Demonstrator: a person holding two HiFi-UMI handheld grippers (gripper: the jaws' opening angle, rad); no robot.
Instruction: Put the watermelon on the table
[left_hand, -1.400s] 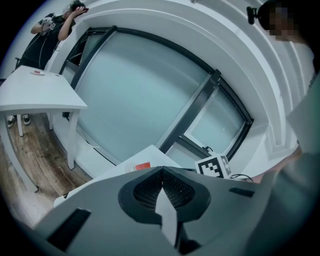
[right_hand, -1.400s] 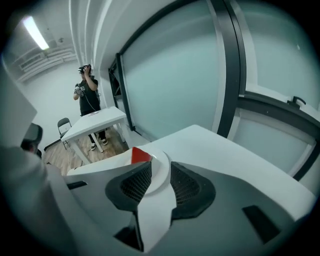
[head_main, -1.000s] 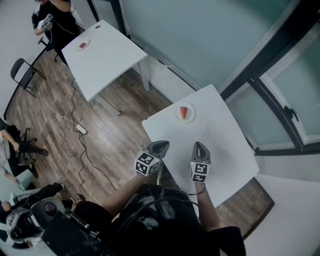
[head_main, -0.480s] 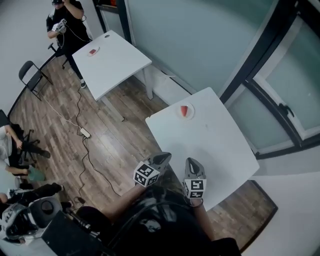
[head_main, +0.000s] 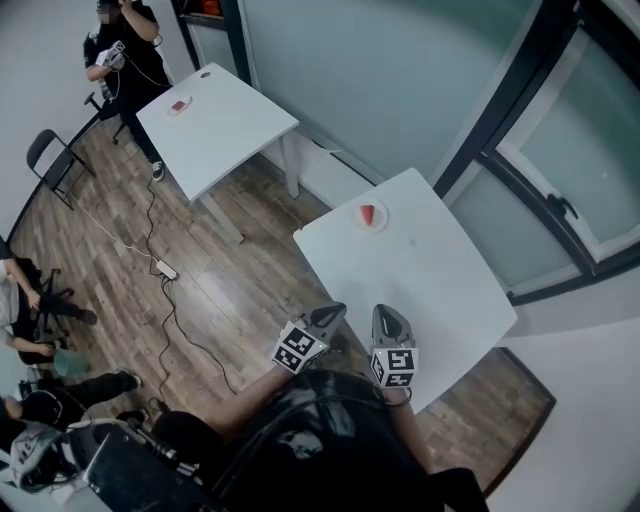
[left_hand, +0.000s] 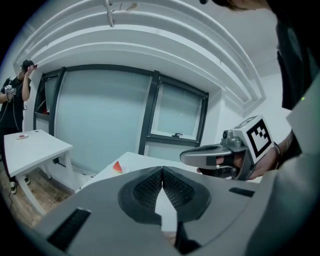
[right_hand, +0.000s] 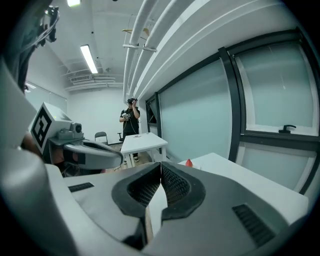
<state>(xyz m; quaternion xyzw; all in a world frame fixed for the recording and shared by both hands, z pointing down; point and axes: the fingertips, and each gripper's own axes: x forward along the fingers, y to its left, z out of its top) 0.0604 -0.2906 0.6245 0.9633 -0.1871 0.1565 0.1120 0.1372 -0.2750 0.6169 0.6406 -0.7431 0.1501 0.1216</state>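
Note:
A red watermelon slice (head_main: 369, 214) lies on a small white plate (head_main: 379, 222) at the far end of the near white table (head_main: 430, 280). The slice shows small in the left gripper view (left_hand: 117, 167) and the right gripper view (right_hand: 188, 162). My left gripper (head_main: 335, 312) hangs at the table's near left corner, shut and empty, its pads meeting (left_hand: 162, 170). My right gripper (head_main: 384, 314) is over the table's near edge, shut with nothing held (right_hand: 160, 166). Both are well short of the slice.
A second white table (head_main: 215, 115) stands far left with a plate and red slice (head_main: 179, 104); a person (head_main: 122, 55) stands behind it. A power strip and cables (head_main: 165, 270) lie on the wood floor. A black chair (head_main: 50, 158) is at the left. Glass wall (head_main: 400, 80) lies beyond.
Both grippers have drawn back toward me, from over the table to its near edge, and the table now sits farther off. Both stayed shut.

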